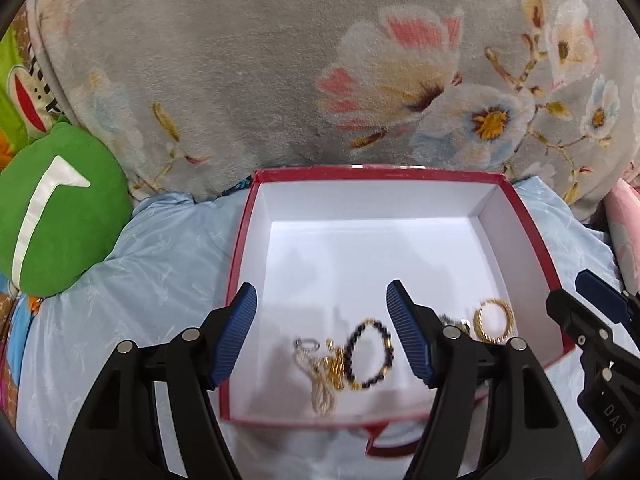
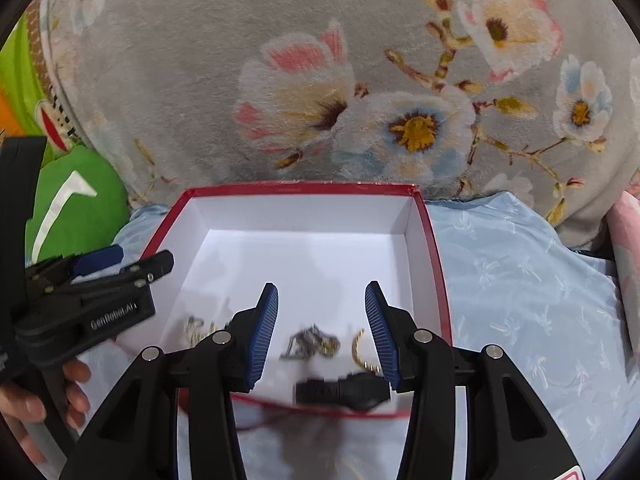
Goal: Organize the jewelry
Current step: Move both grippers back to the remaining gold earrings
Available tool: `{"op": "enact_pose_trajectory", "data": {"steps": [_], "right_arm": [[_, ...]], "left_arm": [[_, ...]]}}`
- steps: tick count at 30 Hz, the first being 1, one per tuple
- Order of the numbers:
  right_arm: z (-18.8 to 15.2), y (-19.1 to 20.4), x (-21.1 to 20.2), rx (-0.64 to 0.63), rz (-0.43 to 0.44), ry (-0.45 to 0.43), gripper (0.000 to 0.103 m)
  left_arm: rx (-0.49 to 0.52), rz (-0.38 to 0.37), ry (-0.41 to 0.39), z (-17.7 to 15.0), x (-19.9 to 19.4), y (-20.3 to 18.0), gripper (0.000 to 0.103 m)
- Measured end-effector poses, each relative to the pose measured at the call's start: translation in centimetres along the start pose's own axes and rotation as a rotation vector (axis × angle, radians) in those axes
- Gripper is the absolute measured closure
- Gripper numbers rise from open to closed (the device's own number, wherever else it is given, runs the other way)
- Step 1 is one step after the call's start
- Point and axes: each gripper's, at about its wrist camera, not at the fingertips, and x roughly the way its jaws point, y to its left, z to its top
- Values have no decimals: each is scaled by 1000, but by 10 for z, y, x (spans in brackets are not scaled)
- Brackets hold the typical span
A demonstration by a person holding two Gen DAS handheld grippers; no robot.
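A red box with a white inside [image 1: 516, 240] [image 2: 420, 240] lies on the bed. In the left wrist view it holds a black-and-gold bead bracelet [image 1: 370, 354], a pearl and gold tangle [image 1: 322, 372] and gold hoop bangles [image 1: 494, 320]. My left gripper [image 1: 322, 334] is open over the box's near left part, above the bracelet; it also shows at the left of the right wrist view [image 2: 120, 264]. My right gripper [image 2: 320, 336] is open and empty over the near right part, above a blurred silver-gold piece [image 2: 314, 344], a gold hoop [image 2: 360, 350] and a black watch-like item [image 2: 344, 392].
A grey floral plush blanket [image 1: 280, 60] rises behind the box. A green plush toy [image 1: 60, 208] sits at the left. Light blue bedding [image 2: 520, 300] surrounds the box. A hand [image 2: 24, 404] holds the left gripper's handle.
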Motion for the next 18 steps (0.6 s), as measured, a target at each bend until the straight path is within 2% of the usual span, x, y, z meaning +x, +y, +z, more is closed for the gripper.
{"op": "enact_pose_trajectory", "data": {"steps": [5, 9, 14, 18], "right_arm": [[-58, 2, -48, 2, 45, 42, 58], [-124, 13, -80, 4, 107, 129, 58], [-197, 44, -99, -49, 159, 248, 58], [-230, 65, -96, -91, 175, 307, 58]], "left_arm": [[7, -12, 35, -48, -37, 15, 38], [-29, -26, 83, -101, -64, 28, 38], [-85, -56, 177, -169, -83, 36, 38], [-93, -63, 238, -208, -90, 36, 38]]}}
